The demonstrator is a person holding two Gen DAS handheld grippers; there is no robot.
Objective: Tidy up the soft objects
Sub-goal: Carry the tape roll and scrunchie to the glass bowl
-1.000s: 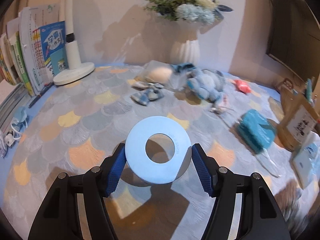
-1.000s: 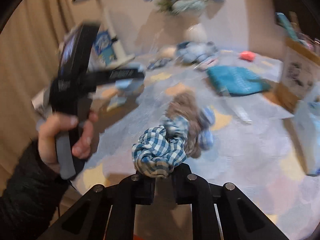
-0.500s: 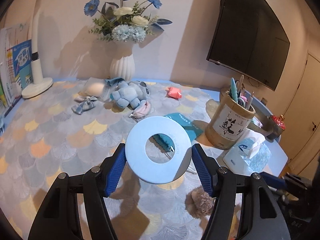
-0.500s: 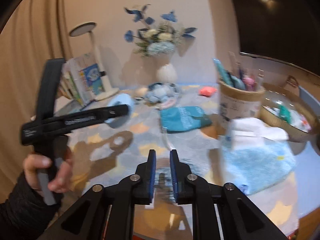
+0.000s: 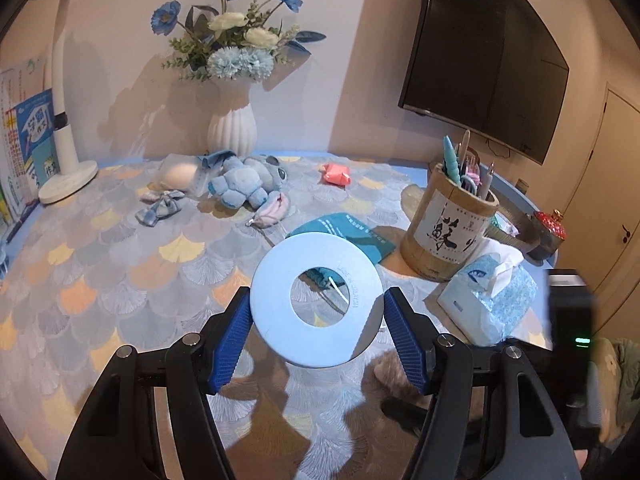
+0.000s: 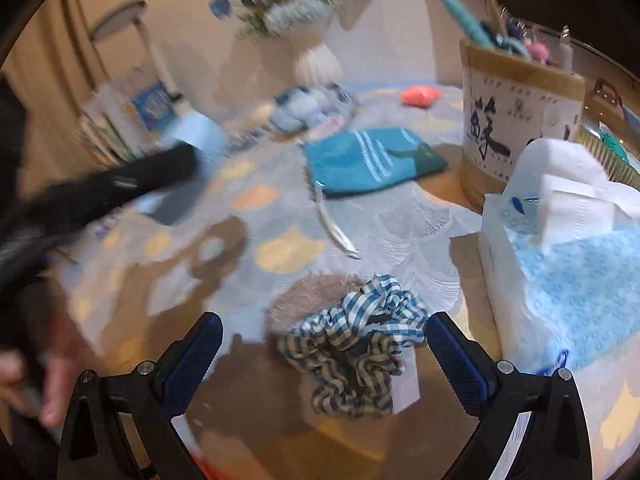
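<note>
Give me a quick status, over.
Left tongs shut on the blue ring. Right tongs opening, checked scrunchie loose between them on the table. Tissue pack close on the right.

Scrunchie (image 6: 352, 344) on furry pad (image 6: 304, 300), left of tissue pack (image 6: 560, 264)

We record two matching tools. The left tool (image 5: 316, 340) has black angular arms, silver screws and blue ribbed pads (image 5: 230, 342). The right tool (image 6: 320, 356) is alike. At left frame edge, a hand (image 6: 24, 384) below a dark sleeve (image 6: 10, 128).
</note>
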